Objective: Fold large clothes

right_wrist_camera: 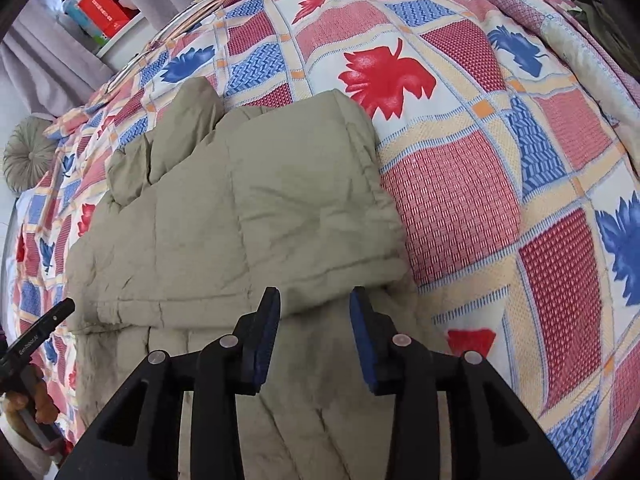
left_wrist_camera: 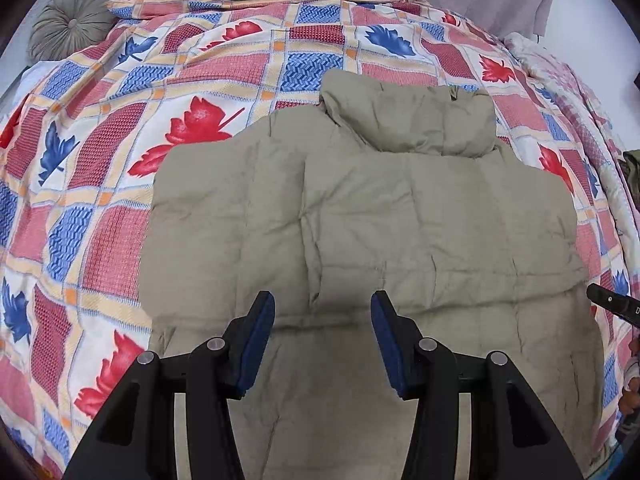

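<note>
The bed, under its patterned bedspread point(left_wrist_camera: 80, 240) of red and blue leaves, fills both views, and on it lies the khaki padded jacket point(left_wrist_camera: 360, 220), spread flat with its hood point(left_wrist_camera: 412, 120) at the far end. The near part of the jacket has been doubled over the rest; in the right wrist view the folded edge point(right_wrist_camera: 344, 280) makes a thick rounded lip just ahead of the pads.

The step in hand reads as the release after a fold. The left gripper point(left_wrist_camera: 322, 336) hangs over the middle of the jacket with its jaws about half apart and nothing between them. The right gripper point(right_wrist_camera: 315, 332) stands near the jacket's right side, its jaws parted somewhat less, also empty; whether its tips brush the cloth I cannot tell from this angle.

Next, I judge, both tongs must find a fresh hold, probably at the hood end or at the sides, to bring another fold across; the padding is bulky and springy, so a deep bite seems wise
</note>
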Tool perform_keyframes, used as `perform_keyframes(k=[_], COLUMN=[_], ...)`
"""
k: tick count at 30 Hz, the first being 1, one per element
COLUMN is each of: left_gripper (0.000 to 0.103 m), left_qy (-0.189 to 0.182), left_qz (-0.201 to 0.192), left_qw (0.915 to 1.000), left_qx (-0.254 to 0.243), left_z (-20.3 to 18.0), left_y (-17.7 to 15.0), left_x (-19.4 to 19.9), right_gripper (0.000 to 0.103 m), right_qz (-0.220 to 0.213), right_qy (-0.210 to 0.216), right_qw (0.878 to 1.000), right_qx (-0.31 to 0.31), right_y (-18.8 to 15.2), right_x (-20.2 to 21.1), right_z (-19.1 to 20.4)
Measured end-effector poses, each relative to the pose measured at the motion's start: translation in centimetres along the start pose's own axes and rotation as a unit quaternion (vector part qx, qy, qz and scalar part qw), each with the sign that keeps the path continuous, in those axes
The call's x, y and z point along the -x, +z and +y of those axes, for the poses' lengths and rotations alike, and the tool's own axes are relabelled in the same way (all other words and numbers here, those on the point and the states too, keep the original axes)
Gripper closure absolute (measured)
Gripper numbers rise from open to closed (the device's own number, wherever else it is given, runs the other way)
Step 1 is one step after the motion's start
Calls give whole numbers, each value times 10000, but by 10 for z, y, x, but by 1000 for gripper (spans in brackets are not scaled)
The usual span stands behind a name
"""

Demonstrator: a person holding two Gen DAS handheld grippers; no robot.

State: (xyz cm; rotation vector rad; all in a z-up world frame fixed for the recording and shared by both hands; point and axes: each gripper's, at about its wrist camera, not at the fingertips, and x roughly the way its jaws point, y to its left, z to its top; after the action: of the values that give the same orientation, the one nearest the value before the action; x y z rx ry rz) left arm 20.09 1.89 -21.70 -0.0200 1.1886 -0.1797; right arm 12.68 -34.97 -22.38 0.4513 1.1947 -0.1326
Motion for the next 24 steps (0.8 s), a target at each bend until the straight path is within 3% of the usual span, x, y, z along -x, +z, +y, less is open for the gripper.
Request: perform_keyframes(k=[1,2,3,11,12,22,24], left_gripper=[40,15,9,8,0,0,0], left_qy=[14,27,70,280,309,403,440], left_qz=[57,87,61,442,481,1041,1129], left_qw=[10000,10000,9999,9986,9984,9932,9921], left_qx=[14,35,67,34,36,320,333], left_z=[2,5,7,20,22,44,47], left_y=[-8,-15,-23,-83,-90,-143,-151], left_x=[3,6,11,39,43,72,75], right_gripper=[61,60,58,54,52,24,24], right_qz=[32,76,113,484,535,761,790], right_qy=[12,21,47,120,109,126,124], right_qw=[10000,10000,9999,9983,9980,9939,9924], right_qx=[-6,-25,-63,-293,-321,-792,-931], right_y=[-6,-13,-20,-77,-83,-139,-149], right_x=[3,6,9,34,36,75,83], right_z=[1,2,3,1,1,-24,-32])
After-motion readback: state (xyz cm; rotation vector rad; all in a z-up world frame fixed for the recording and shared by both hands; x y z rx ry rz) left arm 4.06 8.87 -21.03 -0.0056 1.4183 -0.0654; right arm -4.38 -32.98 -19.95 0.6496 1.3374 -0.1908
